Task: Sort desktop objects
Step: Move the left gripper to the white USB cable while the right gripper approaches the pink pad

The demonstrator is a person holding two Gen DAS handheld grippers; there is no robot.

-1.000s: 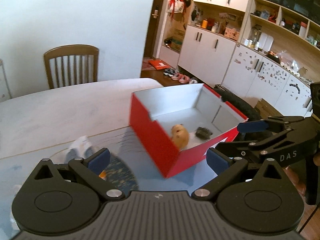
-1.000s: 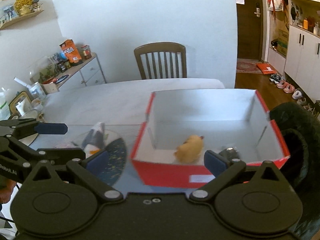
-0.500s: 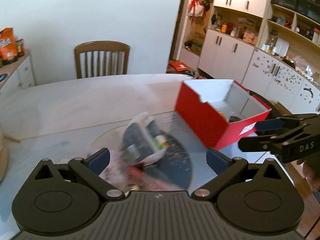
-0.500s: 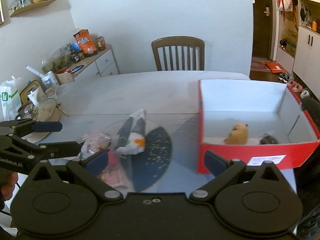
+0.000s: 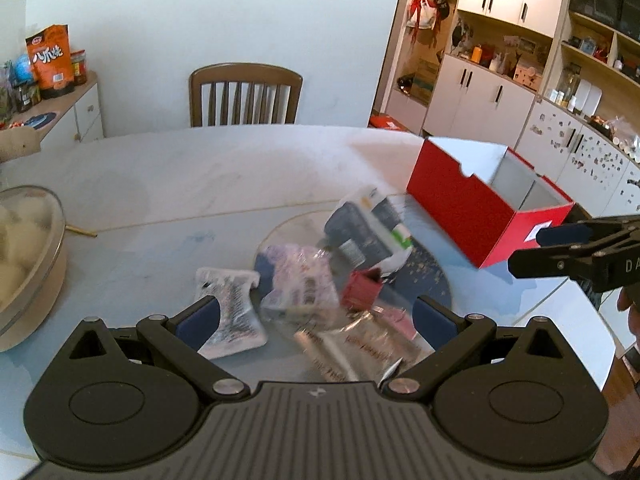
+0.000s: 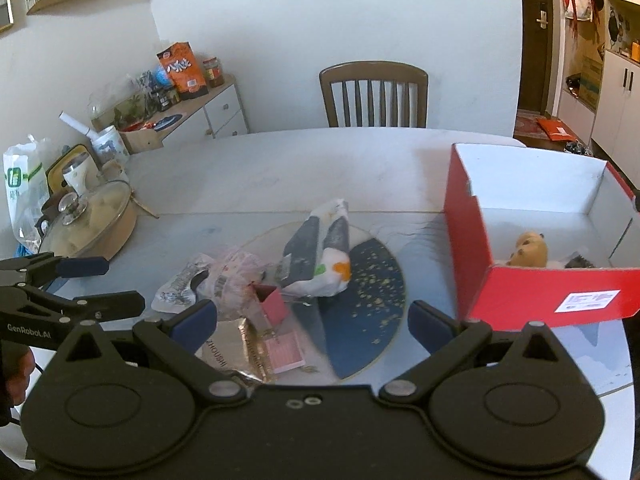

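Both my claws gape empty: left claw, right claw. Crinkly plastic snack packets and a small red carton sit piled mid-worktop, left of the open red cardboard box. Risk, I reckon: overlapping slippery packets, so I pinch two or drag neighbours.
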